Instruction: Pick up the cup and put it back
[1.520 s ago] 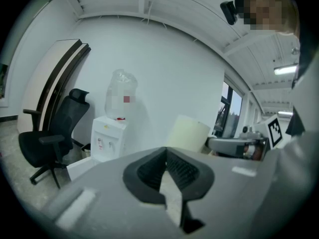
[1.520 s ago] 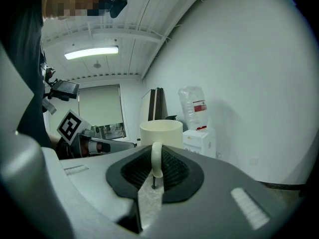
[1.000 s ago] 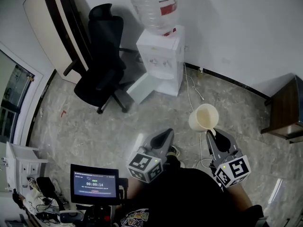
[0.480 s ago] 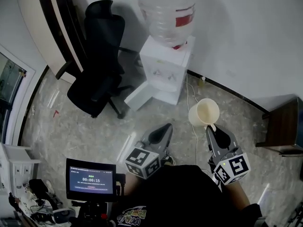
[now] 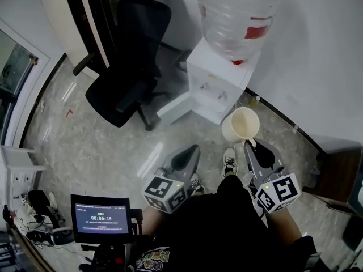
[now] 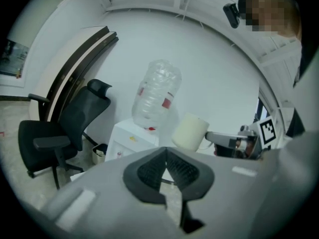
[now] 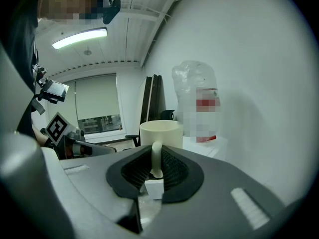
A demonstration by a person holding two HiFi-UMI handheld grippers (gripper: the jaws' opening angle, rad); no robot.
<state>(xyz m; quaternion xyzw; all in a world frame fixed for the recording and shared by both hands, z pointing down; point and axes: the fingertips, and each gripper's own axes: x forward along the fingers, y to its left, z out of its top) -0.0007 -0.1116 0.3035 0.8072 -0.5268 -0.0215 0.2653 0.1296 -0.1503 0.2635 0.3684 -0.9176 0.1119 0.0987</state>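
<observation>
R gripper: jaws narrow, clamped on the handle of the cream cup, which is upright in the air at its 12 o'clock. L gripper, at 9 o'clock: jaws together, empty. Water dispenser at cup's 11 o'clock, office chair beyond at 10.

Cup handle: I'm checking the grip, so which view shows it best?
The right gripper view: the cup handle stands upright, pinched between the right gripper's pads. The head view shows mostly the cup's open mouth; the left gripper view shows its side from afar.
</observation>
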